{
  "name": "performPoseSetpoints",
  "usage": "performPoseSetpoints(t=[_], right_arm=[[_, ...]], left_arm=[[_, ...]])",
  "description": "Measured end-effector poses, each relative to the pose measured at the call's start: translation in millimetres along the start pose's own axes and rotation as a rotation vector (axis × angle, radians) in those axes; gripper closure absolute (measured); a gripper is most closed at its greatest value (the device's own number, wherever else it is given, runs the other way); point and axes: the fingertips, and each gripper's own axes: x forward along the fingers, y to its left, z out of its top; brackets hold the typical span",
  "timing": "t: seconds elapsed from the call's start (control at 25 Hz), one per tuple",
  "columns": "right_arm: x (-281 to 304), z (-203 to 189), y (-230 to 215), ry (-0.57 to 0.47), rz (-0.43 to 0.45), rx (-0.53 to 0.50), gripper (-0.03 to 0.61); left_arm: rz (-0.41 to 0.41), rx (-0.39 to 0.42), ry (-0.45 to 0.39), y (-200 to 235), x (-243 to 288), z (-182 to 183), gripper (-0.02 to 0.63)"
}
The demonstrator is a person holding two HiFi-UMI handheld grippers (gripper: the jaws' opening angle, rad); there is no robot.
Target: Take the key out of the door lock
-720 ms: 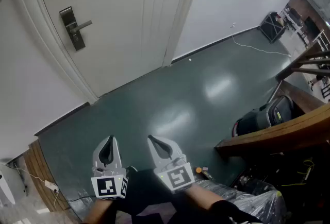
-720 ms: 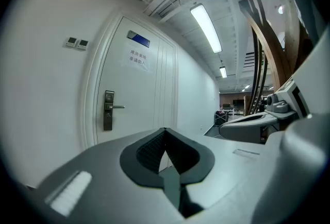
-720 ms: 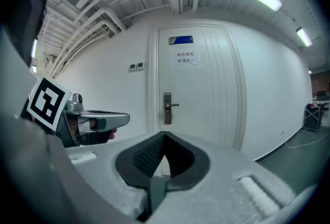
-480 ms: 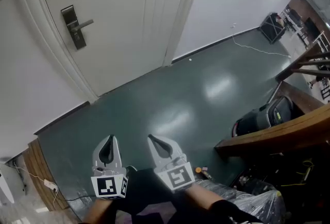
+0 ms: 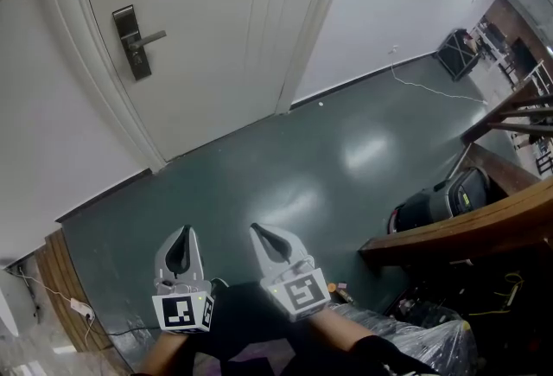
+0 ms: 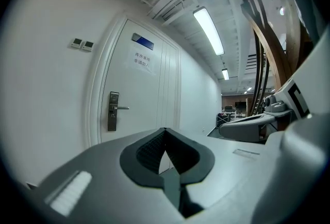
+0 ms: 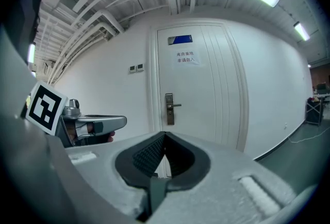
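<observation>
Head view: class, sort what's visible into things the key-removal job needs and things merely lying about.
Job: door lock, door, left tool, right tool. The key is too small to see.
Lying about: floor cable, black machine, plastic sheeting.

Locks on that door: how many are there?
1. The lock sits near the left edge of the door, lever pointing right. No other shows anywhere on the door.

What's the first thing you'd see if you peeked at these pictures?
A big white door fills the upper left, with a dark lock and handle on its left side. At the bottom, the left gripper and right gripper sit side by side, both shut and empty, over a shiny green floor.
</observation>
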Motion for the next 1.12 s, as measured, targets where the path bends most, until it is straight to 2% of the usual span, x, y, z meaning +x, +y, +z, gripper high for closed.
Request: performPoseSetpoints(t=[0.28,0.52,0.8,1.12], right_arm=[[6,-4,7,-0.002,-0.007,-0.007,0.586],[39,16,30,-0.019,-0.015,-0.025,0.586],[73,16,66,-0.011,0.038,-0.032,0.586],[126,20,84,-0.004,0.131,-0.026,0.586]], left_arm=[[0.014,-0.003,-0.015,13,-6,-4,0.595],[0.049,-0.032,-0.062,54,-11,12,0.597],[0.142,-0.047,-0.069,111,-41,6,0.595],[0.256,-0.058,-0.061,159,-41,6,0.597]])
